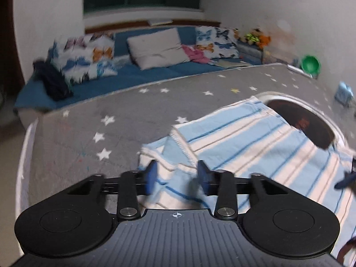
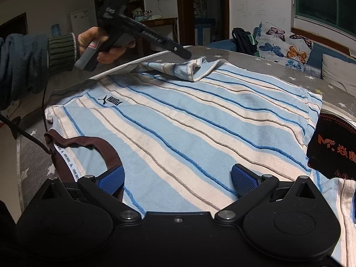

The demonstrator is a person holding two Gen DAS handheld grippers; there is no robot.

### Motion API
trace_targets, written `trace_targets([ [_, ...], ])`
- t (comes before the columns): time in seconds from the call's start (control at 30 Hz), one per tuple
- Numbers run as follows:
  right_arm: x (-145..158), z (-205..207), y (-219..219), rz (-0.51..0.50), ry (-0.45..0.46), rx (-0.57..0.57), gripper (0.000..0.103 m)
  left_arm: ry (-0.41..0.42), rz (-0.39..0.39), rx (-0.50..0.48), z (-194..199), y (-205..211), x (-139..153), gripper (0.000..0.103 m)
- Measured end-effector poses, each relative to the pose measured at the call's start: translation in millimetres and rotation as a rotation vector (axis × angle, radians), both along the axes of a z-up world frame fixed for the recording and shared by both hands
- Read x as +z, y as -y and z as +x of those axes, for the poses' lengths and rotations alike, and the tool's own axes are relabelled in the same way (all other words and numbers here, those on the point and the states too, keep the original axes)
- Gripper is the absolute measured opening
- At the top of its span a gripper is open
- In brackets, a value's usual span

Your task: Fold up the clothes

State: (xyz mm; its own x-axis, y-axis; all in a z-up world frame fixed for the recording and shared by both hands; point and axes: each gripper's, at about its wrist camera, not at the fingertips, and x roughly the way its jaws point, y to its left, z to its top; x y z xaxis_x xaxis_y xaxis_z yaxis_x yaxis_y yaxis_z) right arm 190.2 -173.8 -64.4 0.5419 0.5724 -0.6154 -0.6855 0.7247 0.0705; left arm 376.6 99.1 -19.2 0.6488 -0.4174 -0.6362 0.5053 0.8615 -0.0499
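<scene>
A light blue and white striped T-shirt [image 1: 255,144] [image 2: 189,122] lies flat on the grey star-patterned table cover [image 1: 89,115]. Its brown collar [image 2: 106,153] is nearest the right wrist camera. One sleeve [image 2: 178,67] is folded in over the far corner. My left gripper [image 1: 177,173] hovers just above that sleeve with its blue pads apart and no cloth pinched between them. In the right wrist view a hand [image 2: 98,42] holds the left gripper [image 2: 185,53]. My right gripper [image 2: 176,178] stands wide open over the shirt's chest, beside the collar, holding nothing.
A black round plate with orange print [image 2: 333,146] [image 1: 300,122] lies partly under the shirt's edge. Behind the table is a blue sofa [image 1: 155,71] with butterfly pillows [image 1: 82,57] and a dark bag [image 2: 244,39]. A green bowl [image 1: 310,64] sits at the far corner.
</scene>
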Motion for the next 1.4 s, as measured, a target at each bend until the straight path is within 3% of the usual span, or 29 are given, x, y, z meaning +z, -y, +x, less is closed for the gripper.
trace_targets([
  [0.17, 0.3, 0.1, 0.0, -0.002, -0.002, 0.002, 0.103, -0.053, 0.036, -0.032, 0.6, 6.9, -13.9, 0.031],
  [0.23, 0.3, 0.0, -0.4, -0.004, -0.001, 0.001, 0.103, -0.040, 0.074, -0.054, -5.8, 11.6, -18.2, 0.031],
  [0.5, 1.4, 1.9, -1.4, -0.007, -0.002, -0.002, 0.103, -0.012, 0.108, -0.053, -7.6, 16.6, -23.4, 0.031],
  [0.57, 1.5, 1.8, -1.4, -0.008, -0.002, -0.004, 0.103, -0.005, 0.100, -0.050, -5.6, 18.1, -24.4, 0.016],
  [0.77, 1.0, 2.4, -3.0, -0.010, -0.005, -0.006, 0.103, 0.013, 0.067, 0.020, -6.5, 9.4, -23.5, 0.007],
  [0.83, 1.2, 2.3, -3.2, -0.010, -0.006, -0.007, 0.103, 0.044, 0.056, 0.082, -6.3, 2.4, -18.3, 0.007],
  [1.03, 0.6, 2.6, -2.6, -0.006, -0.007, -0.009, 0.103, 0.099, -0.102, 0.361, 6.6, -49.8, 3.1, 0.006],
  [1.07, 0.2, 2.8, -2.6, -0.006, -0.006, -0.009, 0.103, 0.093, -0.116, 0.414, 11.0, -58.4, 2.2, 0.002],
  [1.27, -0.7, 3.3, -2.4, -0.006, -0.005, -0.011, 0.103, -0.032, -0.162, 0.703, 38.6, -104.7, -25.5, 0.001],
  [1.33, -0.9, 3.5, -2.3, -0.006, -0.006, -0.011, 0.103, -0.085, -0.277, 0.684, 38.7, -117.0, -32.4, 0.002],
  [1.4, -1.0, 3.8, -2.1, -0.006, -0.007, -0.011, 0.103, -0.090, -0.329, 0.666, 35.8, -120.8, -32.0, 0.003],
])
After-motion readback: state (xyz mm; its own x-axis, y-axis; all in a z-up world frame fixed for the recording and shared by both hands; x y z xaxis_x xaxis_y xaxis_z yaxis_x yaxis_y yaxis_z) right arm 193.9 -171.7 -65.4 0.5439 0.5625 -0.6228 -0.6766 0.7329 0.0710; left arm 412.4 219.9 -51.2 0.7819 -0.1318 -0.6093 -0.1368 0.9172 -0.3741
